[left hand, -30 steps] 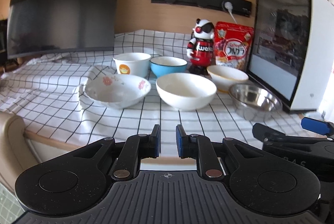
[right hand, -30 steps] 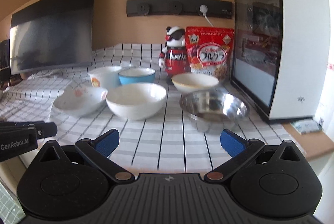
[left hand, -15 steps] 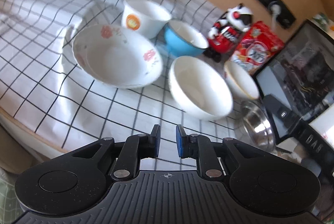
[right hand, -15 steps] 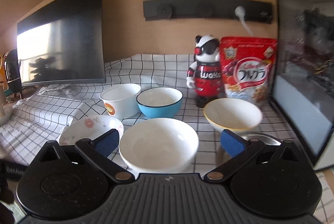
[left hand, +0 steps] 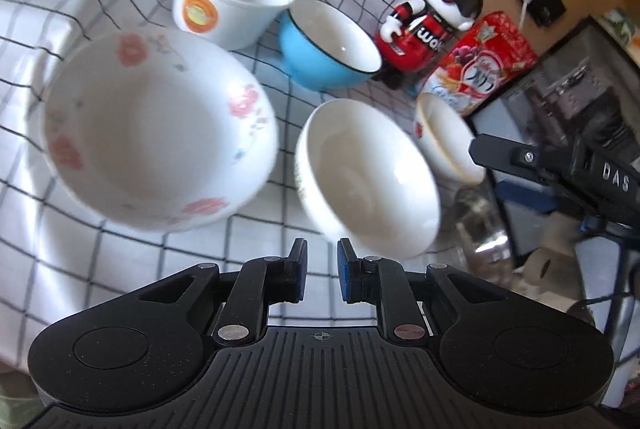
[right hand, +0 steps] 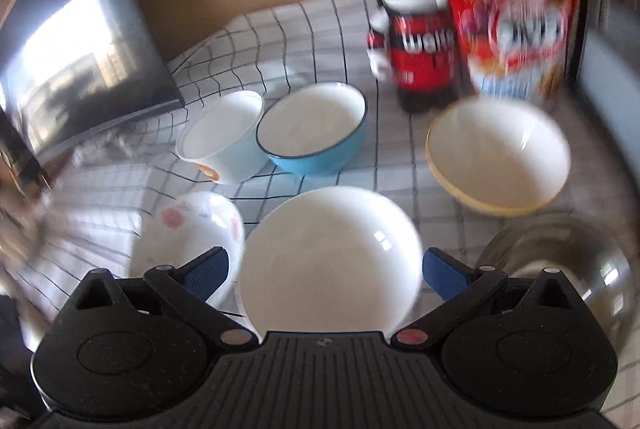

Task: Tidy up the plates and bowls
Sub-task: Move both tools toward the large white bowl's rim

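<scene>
Several bowls stand on a checked cloth. In the left wrist view: a floral bowl, a plain white bowl, a blue bowl, a white cup-bowl with an orange mark, a cream-rimmed bowl and a steel bowl. My left gripper is nearly shut and empty, above the cloth in front of the white bowl. My right gripper is open wide, hovering over the plain white bowl, with the floral bowl and steel bowl on either side.
A red and black toy figure and a red cereal bag stand behind the bowls. A dark monitor is at the back left, a white-framed appliance at the right. The right gripper's body shows in the left wrist view.
Both grippers have moved forward and tilted down over the bowls. The right gripper now sits over the plain white bowl. Jaw openings are unchanged.
</scene>
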`<control>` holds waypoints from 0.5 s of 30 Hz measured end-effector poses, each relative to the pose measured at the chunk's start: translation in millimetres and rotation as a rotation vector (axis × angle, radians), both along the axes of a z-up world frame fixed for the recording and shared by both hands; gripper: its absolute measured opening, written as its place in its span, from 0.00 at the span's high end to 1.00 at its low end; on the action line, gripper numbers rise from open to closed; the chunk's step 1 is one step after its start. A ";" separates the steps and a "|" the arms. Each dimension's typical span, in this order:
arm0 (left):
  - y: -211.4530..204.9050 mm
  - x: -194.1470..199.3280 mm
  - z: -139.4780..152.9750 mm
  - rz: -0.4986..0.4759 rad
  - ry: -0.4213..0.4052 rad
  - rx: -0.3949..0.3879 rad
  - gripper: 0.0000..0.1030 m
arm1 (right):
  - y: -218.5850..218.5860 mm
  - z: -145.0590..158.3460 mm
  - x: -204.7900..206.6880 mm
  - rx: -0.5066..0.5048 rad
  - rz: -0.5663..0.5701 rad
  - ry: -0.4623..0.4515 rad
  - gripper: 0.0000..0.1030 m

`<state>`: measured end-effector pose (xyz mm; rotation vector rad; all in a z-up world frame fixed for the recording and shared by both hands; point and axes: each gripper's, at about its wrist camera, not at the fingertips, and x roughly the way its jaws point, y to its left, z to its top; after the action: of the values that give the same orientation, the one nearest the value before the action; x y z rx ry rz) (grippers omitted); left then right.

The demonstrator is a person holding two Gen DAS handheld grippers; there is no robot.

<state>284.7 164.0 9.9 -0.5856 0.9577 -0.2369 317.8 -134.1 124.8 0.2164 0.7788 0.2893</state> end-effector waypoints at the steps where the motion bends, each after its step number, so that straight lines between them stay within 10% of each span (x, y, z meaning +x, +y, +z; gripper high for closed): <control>1: 1.7 4.8 -1.7 0.011 0.018 -0.023 0.83 | -3.1 2.0 6.3 0.024 -0.002 0.020 0.00; 10: 20.4 29.3 -6.9 0.192 0.069 -0.124 0.83 | 6.9 5.0 63.5 -0.108 0.199 0.037 0.00; 15: -4.7 22.2 5.7 0.199 -0.040 -0.010 0.83 | 27.3 -11.2 91.0 -0.257 0.351 -0.035 0.00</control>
<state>306.9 159.3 15.6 -0.6785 0.8538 -0.0754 408.8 -106.8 113.5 -0.1700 0.8092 0.5184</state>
